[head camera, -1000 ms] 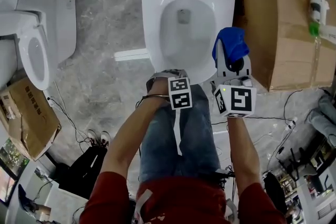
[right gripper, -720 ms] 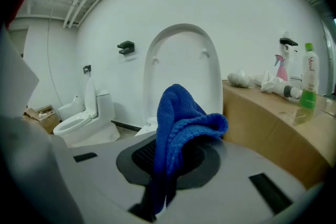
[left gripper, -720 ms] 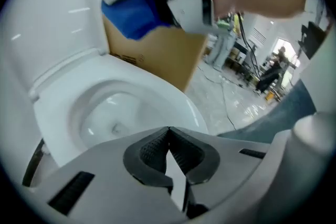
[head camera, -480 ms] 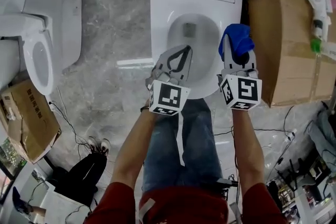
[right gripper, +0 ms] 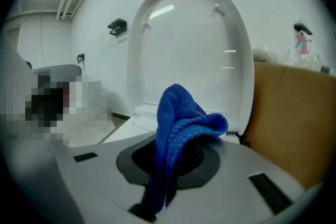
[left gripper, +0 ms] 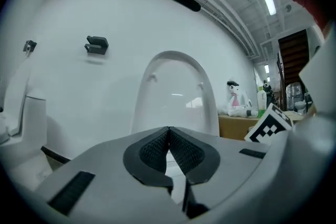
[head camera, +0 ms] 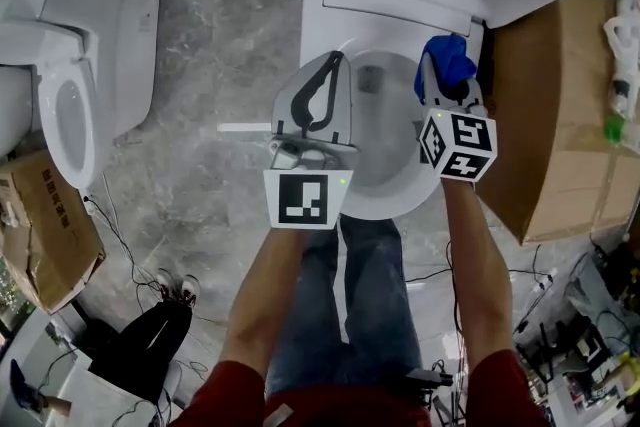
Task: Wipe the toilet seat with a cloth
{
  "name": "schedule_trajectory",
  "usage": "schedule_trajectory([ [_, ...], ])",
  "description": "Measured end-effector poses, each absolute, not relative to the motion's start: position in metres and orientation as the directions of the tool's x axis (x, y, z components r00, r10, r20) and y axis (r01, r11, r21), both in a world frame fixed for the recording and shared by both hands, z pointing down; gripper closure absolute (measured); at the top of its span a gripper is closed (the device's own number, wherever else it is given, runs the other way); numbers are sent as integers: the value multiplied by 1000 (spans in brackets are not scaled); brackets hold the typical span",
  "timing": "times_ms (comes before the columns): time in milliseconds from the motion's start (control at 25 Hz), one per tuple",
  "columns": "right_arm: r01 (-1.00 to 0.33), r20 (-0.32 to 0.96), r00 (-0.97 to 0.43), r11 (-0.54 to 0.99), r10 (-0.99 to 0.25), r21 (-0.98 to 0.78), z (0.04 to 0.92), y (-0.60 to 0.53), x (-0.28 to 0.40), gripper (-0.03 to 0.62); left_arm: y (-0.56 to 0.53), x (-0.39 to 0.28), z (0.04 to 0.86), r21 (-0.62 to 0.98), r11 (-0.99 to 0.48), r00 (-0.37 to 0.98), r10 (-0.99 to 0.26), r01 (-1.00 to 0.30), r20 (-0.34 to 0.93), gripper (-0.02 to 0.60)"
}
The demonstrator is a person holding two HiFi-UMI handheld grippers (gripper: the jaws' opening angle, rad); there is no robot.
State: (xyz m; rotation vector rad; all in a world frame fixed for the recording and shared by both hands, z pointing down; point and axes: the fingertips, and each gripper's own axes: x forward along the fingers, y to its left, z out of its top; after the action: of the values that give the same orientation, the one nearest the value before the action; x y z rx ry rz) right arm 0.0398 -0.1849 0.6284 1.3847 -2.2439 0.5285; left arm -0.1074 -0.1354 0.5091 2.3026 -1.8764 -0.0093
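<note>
Lifted left gripper (head camera: 335,60) over bowl (head camera: 375,130), 9 o'clock, since earlier; fingers clenched, empty. Grasping cloth (head camera: 447,60) in right gripper (head camera: 446,87), 3 o'clock: lower onto toilet seat (head camera: 400,197), probably down; press flat, sweep rim.

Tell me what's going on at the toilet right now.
A person stands over the toilet, a gripper in each hand. The right gripper is shut on a blue cloth above the right side of the seat. The left gripper is shut and empty over the left side of the bowl. The lid is up.

Second toilet (head camera: 122,65) — cardboard box (head camera: 545,115)
</note>
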Motion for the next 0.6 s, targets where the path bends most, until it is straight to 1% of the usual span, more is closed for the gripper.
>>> schedule_trajectory([
  [320, -921, 680, -321, 385, -659, -62, 700, -228, 21, 534, -139, -143, 538, 120, -170, 185, -975, -978, 124, 565],
  [600, -942, 697, -292, 324, -655, -89, 719, -240, 7, 534, -146, -160, 546, 110, -163, 176, -977, -980, 123, 565],
])
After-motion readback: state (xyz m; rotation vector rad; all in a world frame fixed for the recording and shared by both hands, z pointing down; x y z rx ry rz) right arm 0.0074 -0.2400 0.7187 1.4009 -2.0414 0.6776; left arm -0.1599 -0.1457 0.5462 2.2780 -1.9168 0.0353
